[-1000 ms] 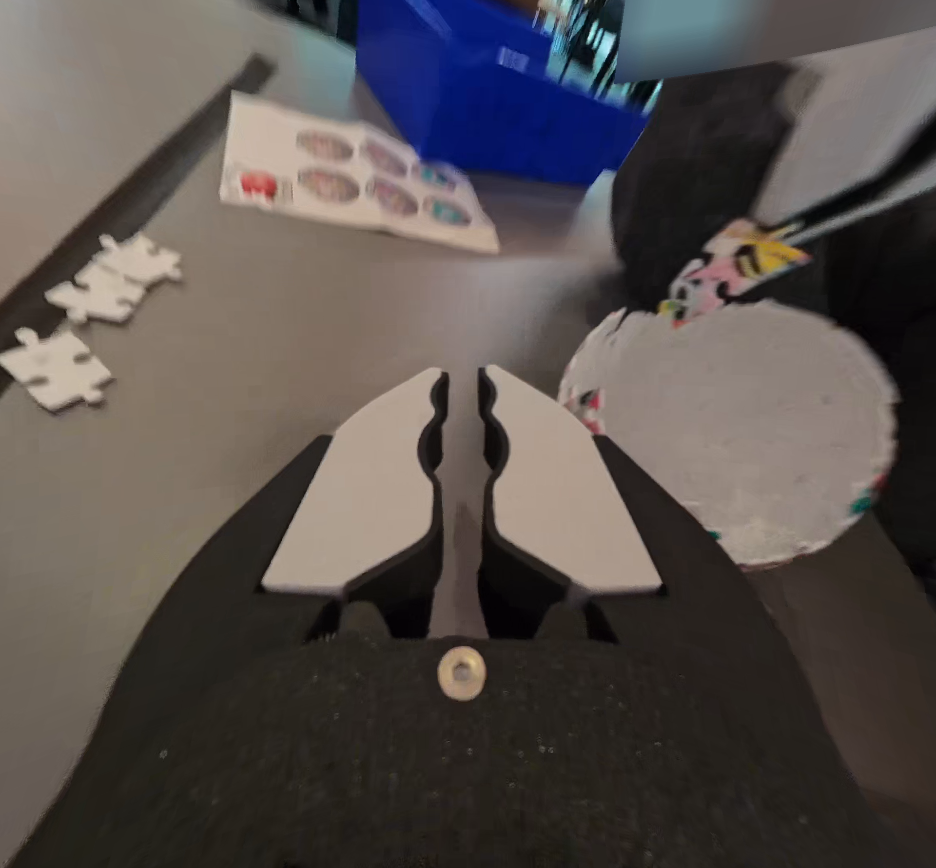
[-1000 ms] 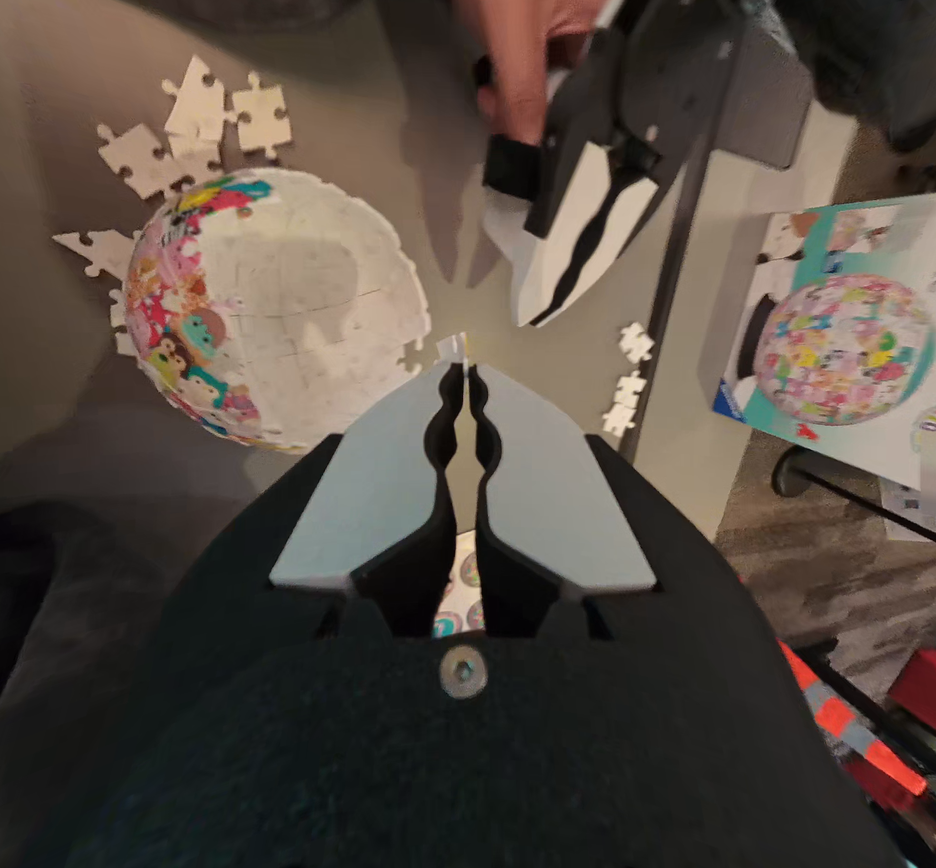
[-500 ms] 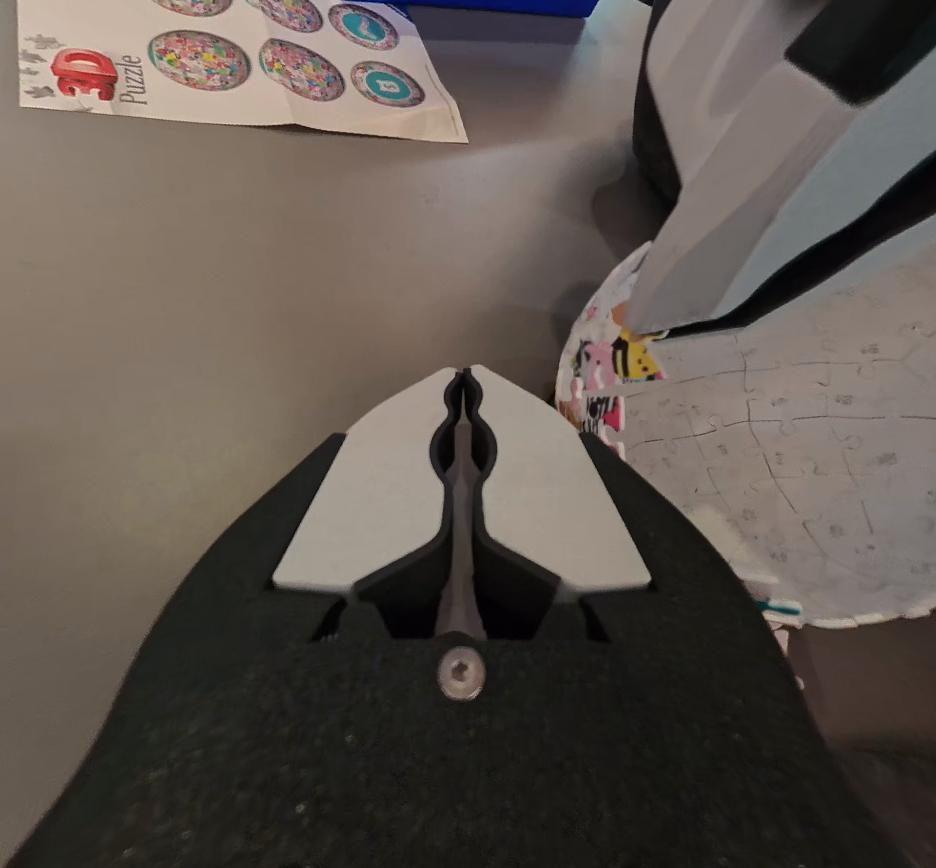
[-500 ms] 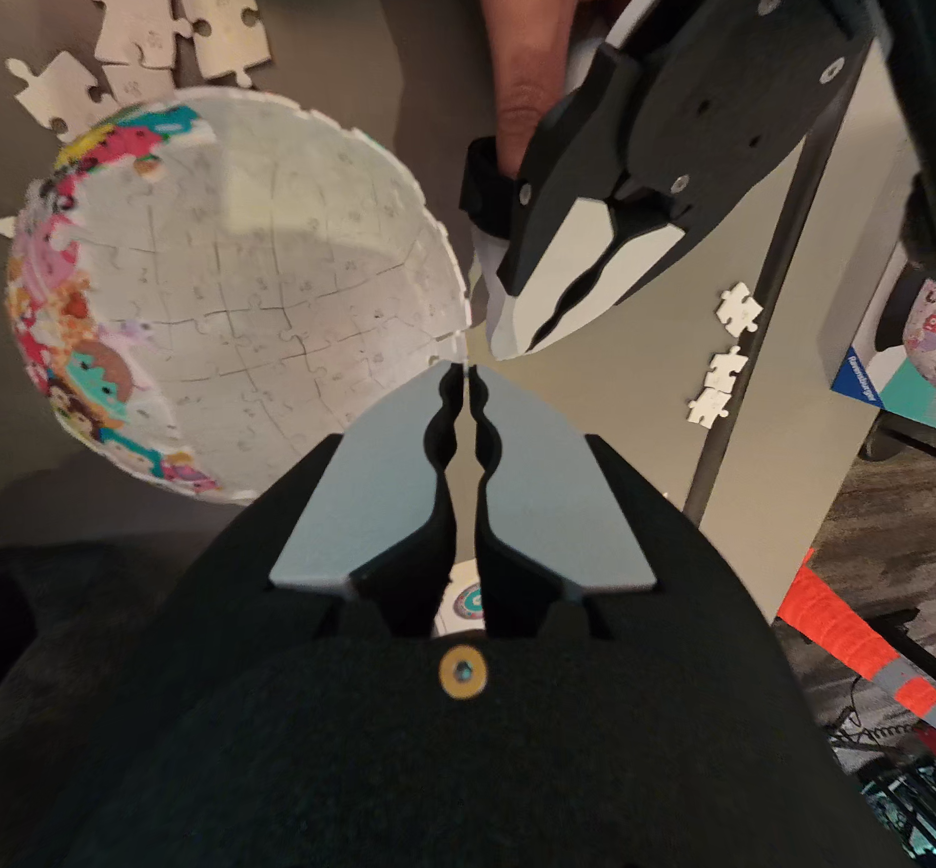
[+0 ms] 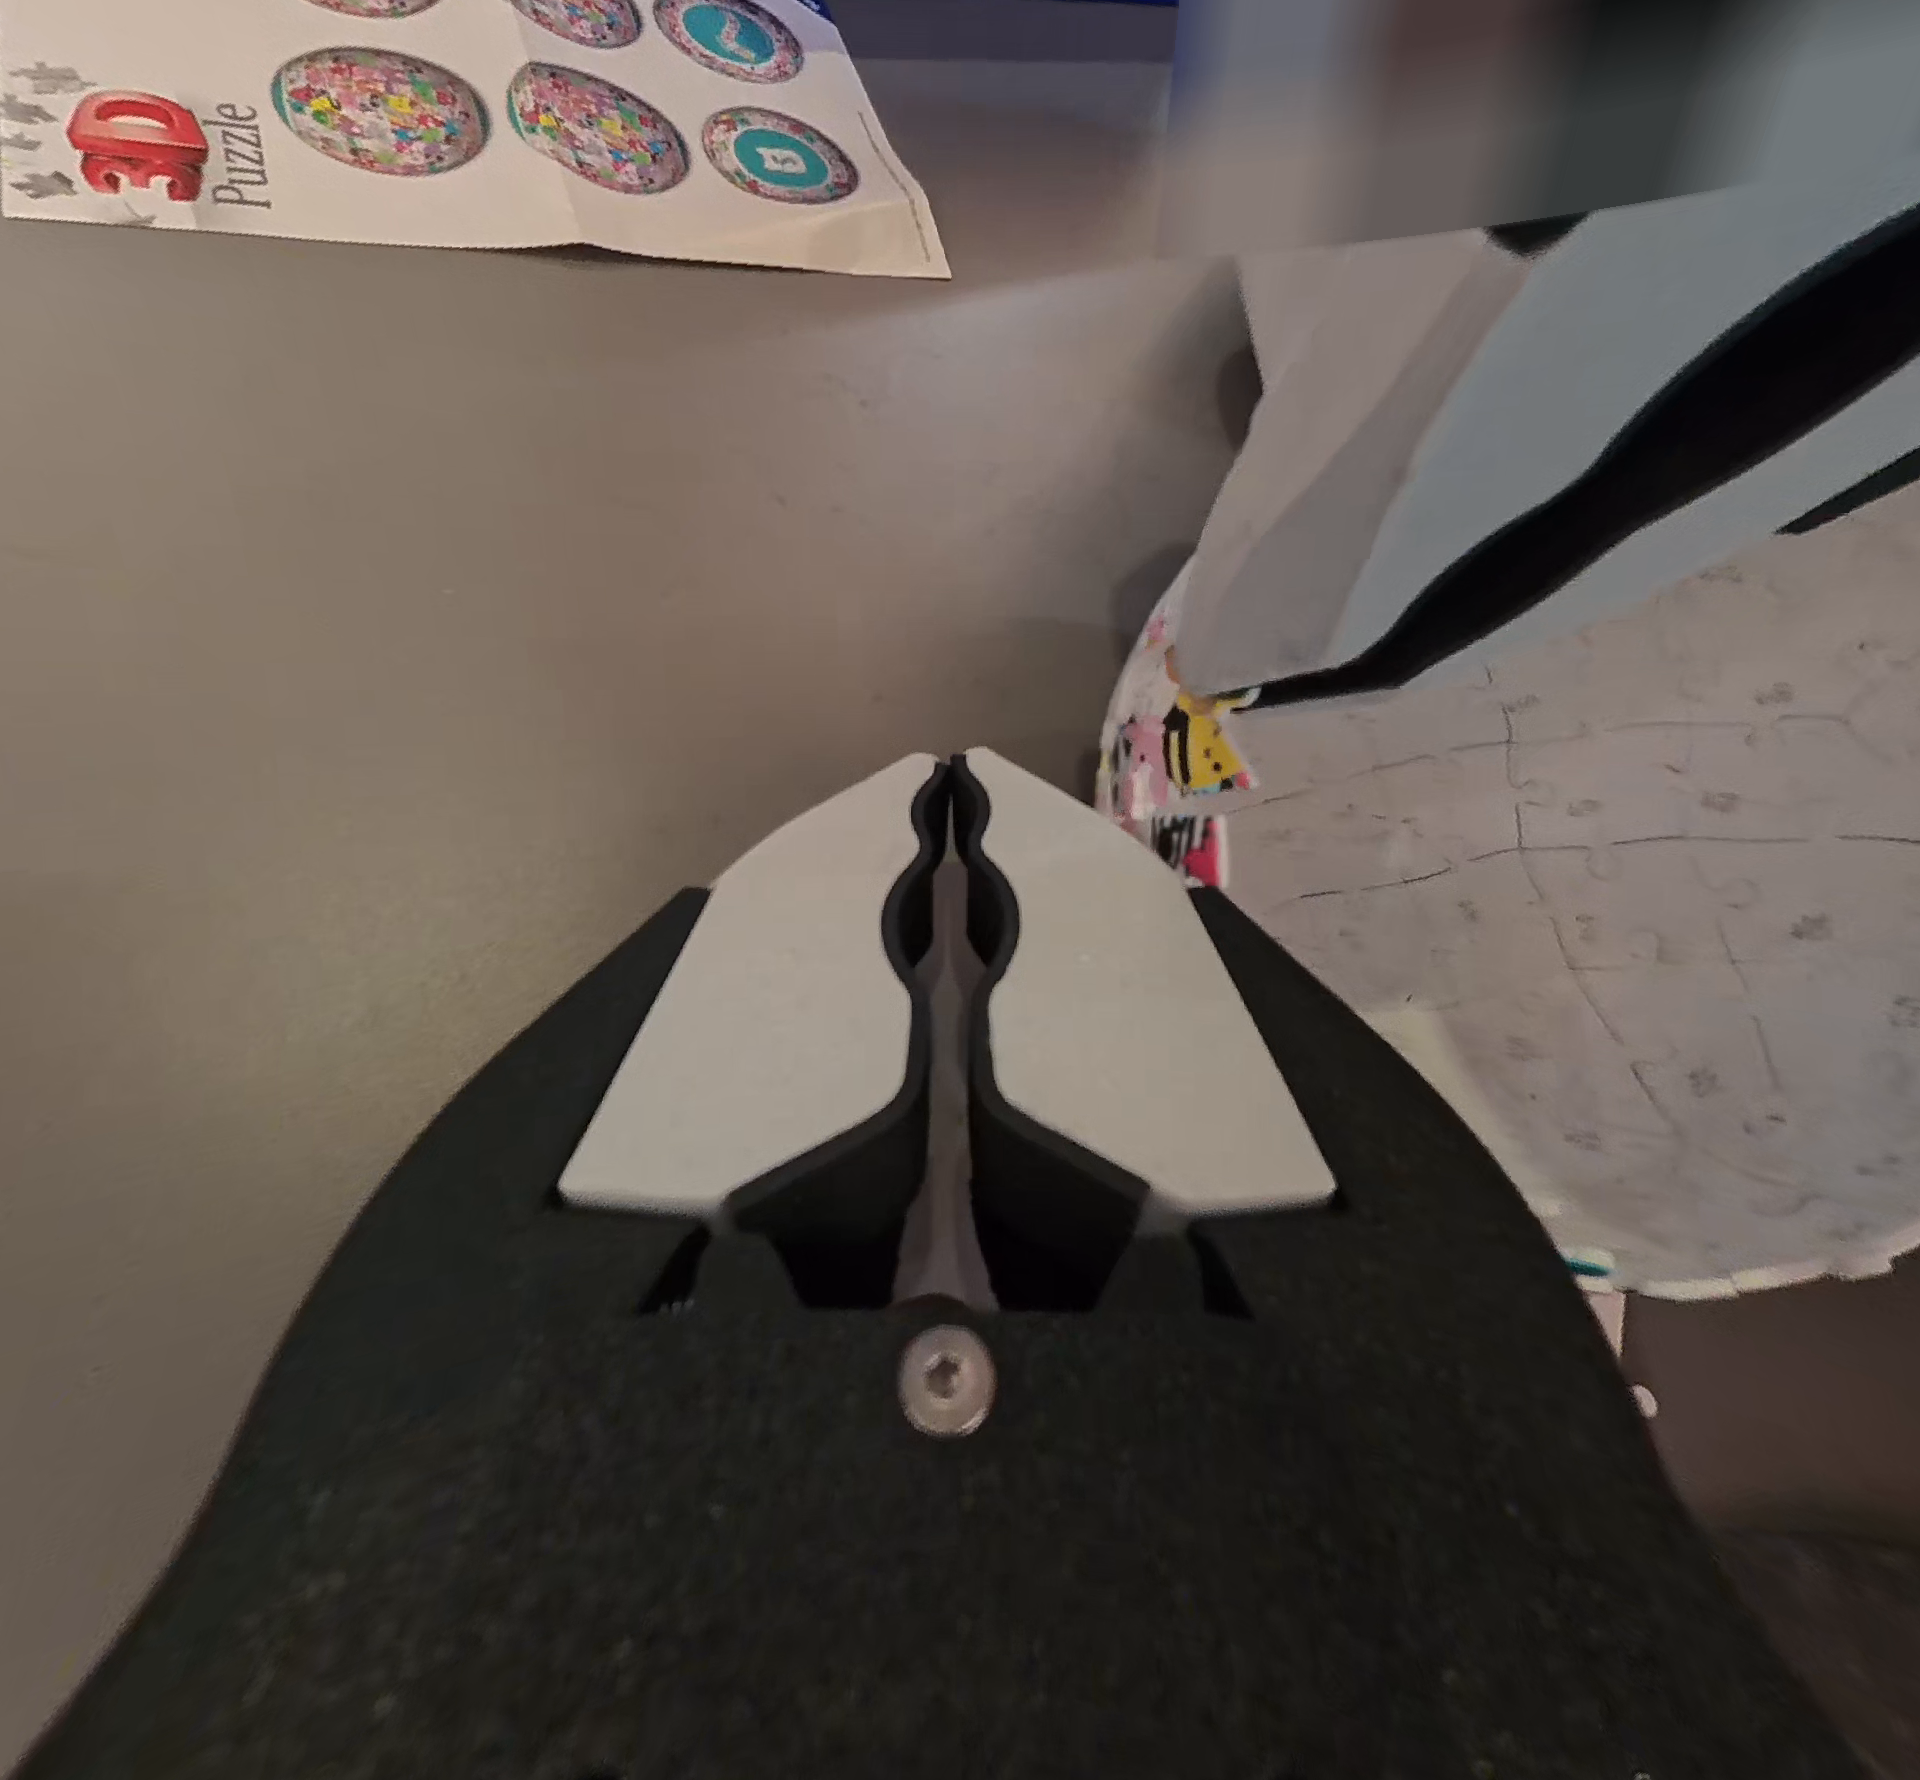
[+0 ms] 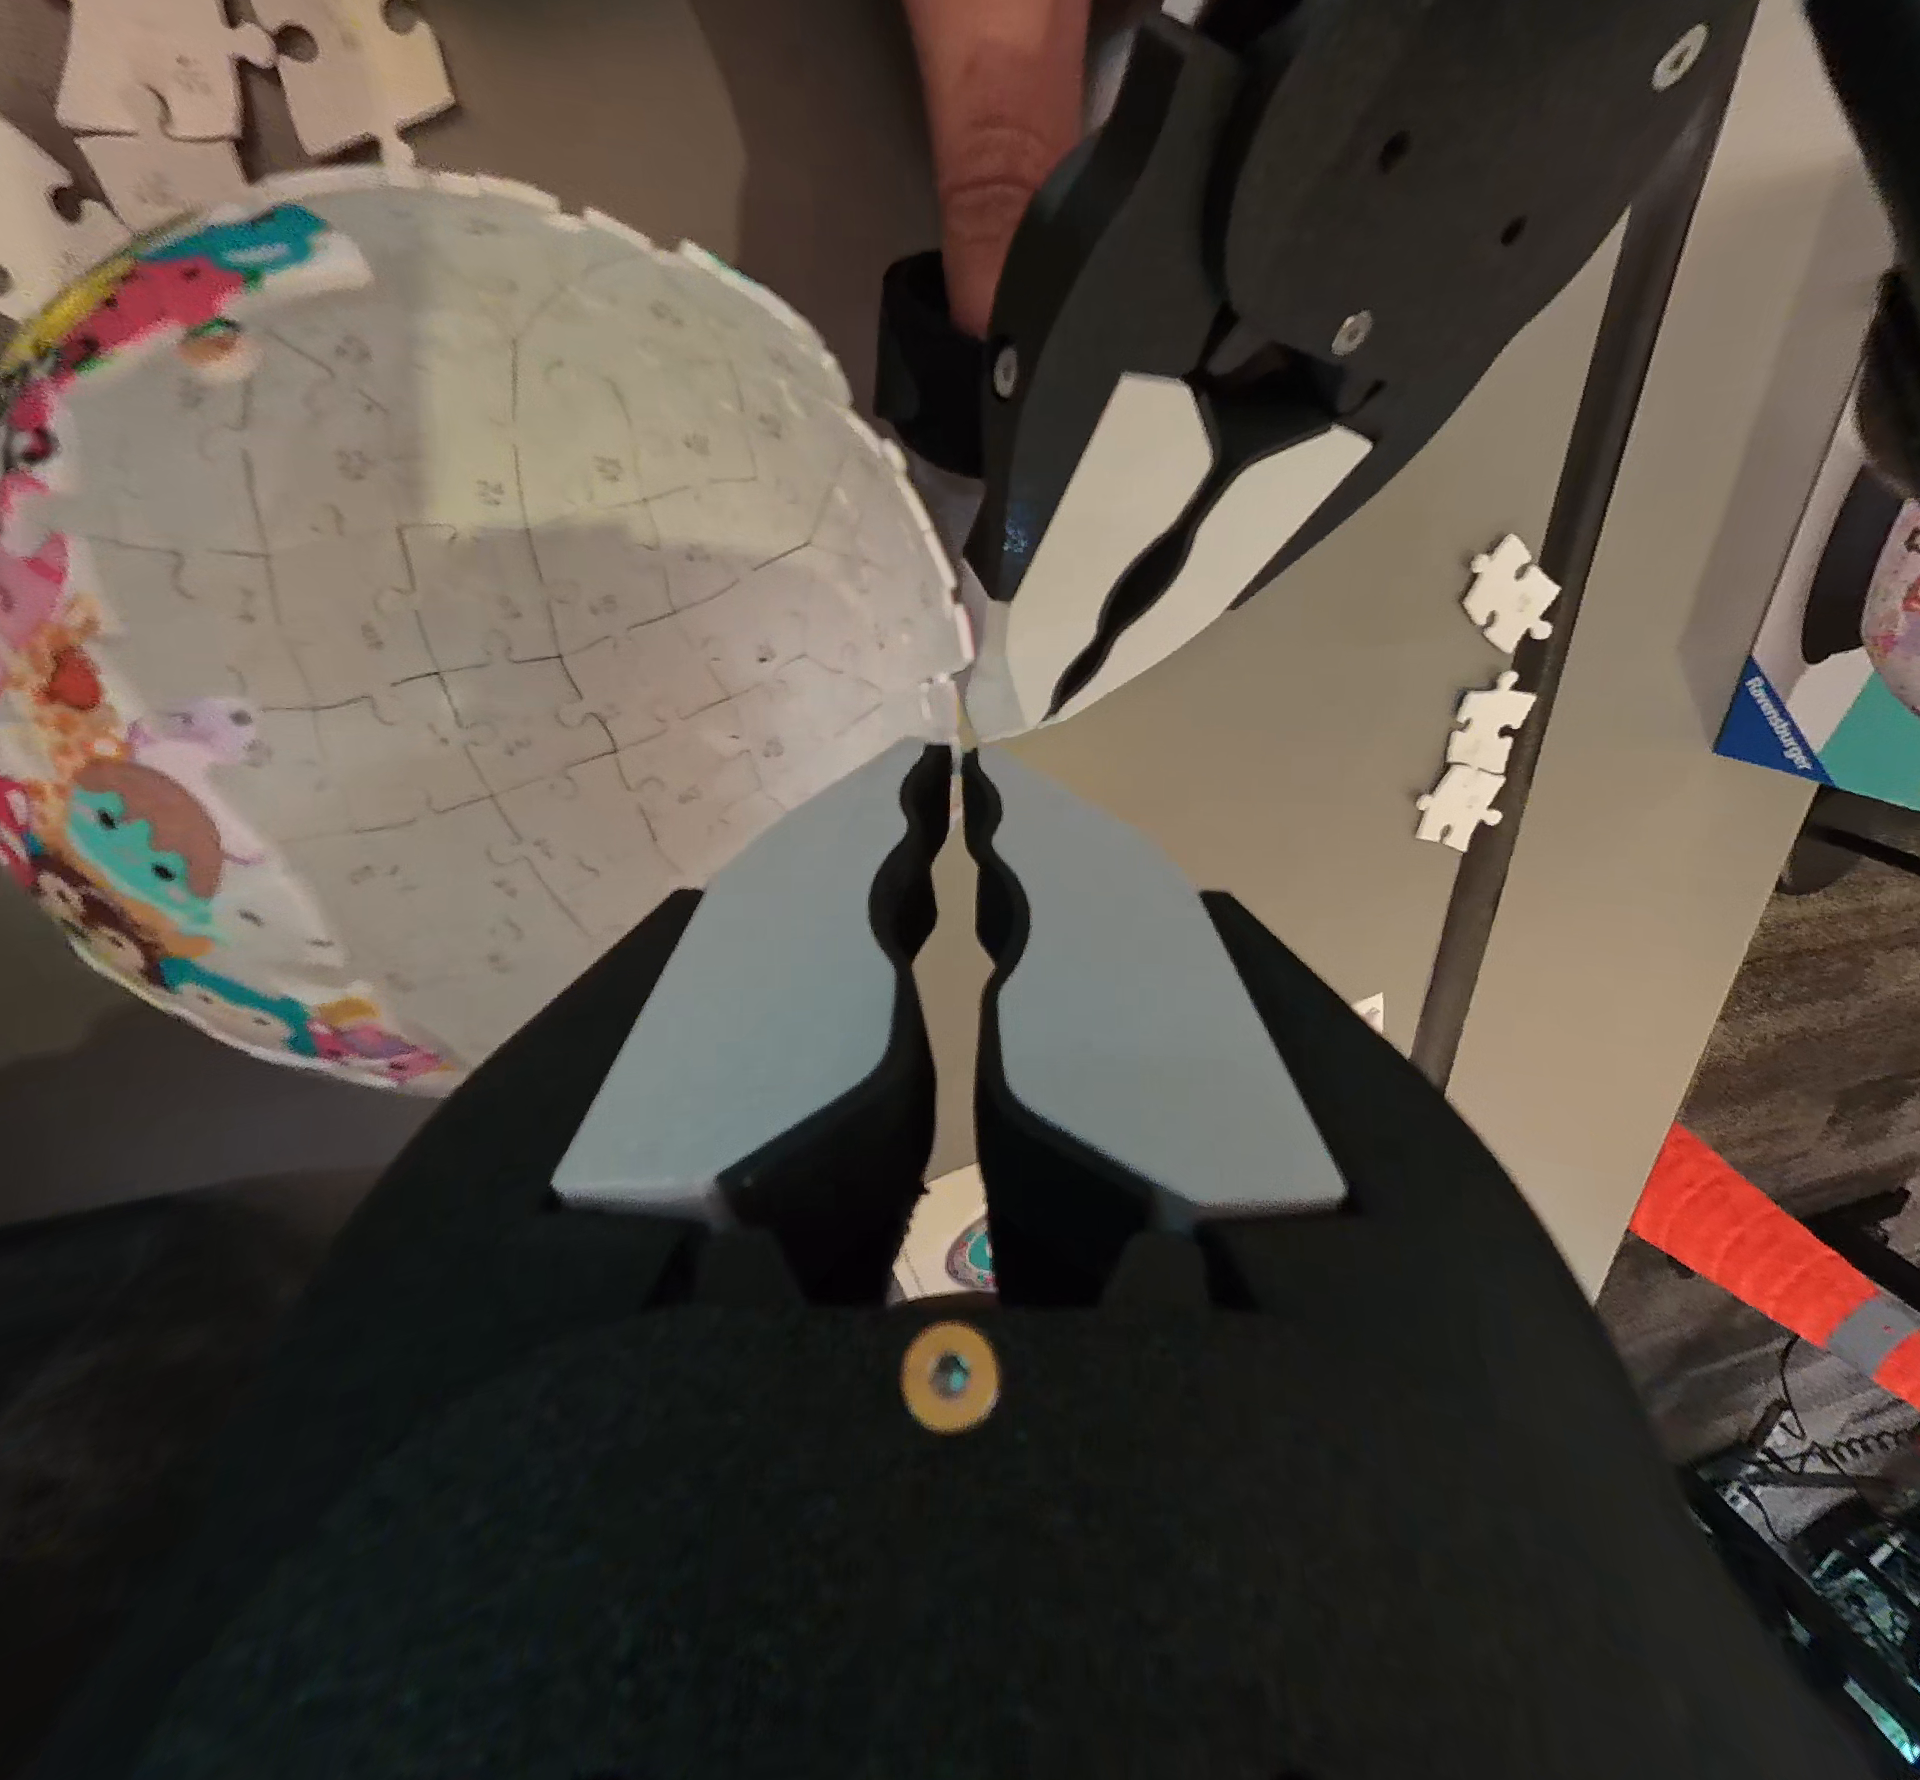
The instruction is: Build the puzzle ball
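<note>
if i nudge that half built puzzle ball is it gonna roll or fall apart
Likely to rock or roll: the half-built puzzle ball is a rounded open shell lying on the table. Probably light, being hollow and thin-walled. Its jagged unfinished rim looks fragile, so a push there may pop pieces loose.

Matt grey desk (image 5: 520,587), smooth; creased glossy paper leaflet (image 5: 520,120); puzzle ball (image 6: 468,587) shell of matt white card inside; gripper body (image 5: 935,1522) grainy black plastic, steel screw (image 5: 945,1383).

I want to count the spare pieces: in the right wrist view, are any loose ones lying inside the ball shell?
No, the ball shell shows only its joined white inner surface; loose pieces lie outside on the table.
</note>
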Demonstrator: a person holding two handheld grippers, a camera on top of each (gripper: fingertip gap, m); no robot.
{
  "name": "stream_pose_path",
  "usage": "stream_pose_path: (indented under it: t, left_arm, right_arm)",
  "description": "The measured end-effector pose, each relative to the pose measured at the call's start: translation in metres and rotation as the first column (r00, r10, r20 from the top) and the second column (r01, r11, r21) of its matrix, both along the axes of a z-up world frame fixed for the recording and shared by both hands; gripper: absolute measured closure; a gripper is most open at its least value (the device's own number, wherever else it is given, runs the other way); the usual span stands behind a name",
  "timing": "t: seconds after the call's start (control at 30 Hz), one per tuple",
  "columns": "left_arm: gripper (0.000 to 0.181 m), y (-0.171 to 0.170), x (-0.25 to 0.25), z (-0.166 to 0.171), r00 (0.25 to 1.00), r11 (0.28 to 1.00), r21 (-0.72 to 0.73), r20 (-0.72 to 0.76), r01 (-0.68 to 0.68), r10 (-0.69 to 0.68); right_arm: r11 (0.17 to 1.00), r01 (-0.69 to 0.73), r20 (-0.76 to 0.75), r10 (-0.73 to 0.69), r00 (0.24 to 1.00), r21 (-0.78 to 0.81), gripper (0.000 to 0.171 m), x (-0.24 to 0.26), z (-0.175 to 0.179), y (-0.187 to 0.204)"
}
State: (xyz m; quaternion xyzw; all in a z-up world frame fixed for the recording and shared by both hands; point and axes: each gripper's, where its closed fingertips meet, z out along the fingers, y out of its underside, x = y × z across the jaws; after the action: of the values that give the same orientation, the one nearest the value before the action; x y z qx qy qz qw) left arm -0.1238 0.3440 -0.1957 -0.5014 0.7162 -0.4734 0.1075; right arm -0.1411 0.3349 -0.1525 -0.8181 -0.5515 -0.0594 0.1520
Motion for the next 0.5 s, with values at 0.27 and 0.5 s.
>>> stream_pose_path:
  t: [0.27, 0.5]
  left_arm:
    - [0.181, 0.000, 0.001, 0.007, 0.999, 1.000, -0.009, 0.043, -0.009, 0.009]
    - [0.181, 0.003, -0.003, 0.011, 0.998, 0.999, -0.042, 0.058, -0.008, 0.011]
  right_arm:
    - [1.000, 0.006, 0.027, -0.007, 1.000, 0.028, 0.169, 0.001, -0.001, 0.004]
    - [0.999, 0.008, 0.040, -0.010, 0.999, 0.040, 0.169, 0.004, 0.000, 0.006]
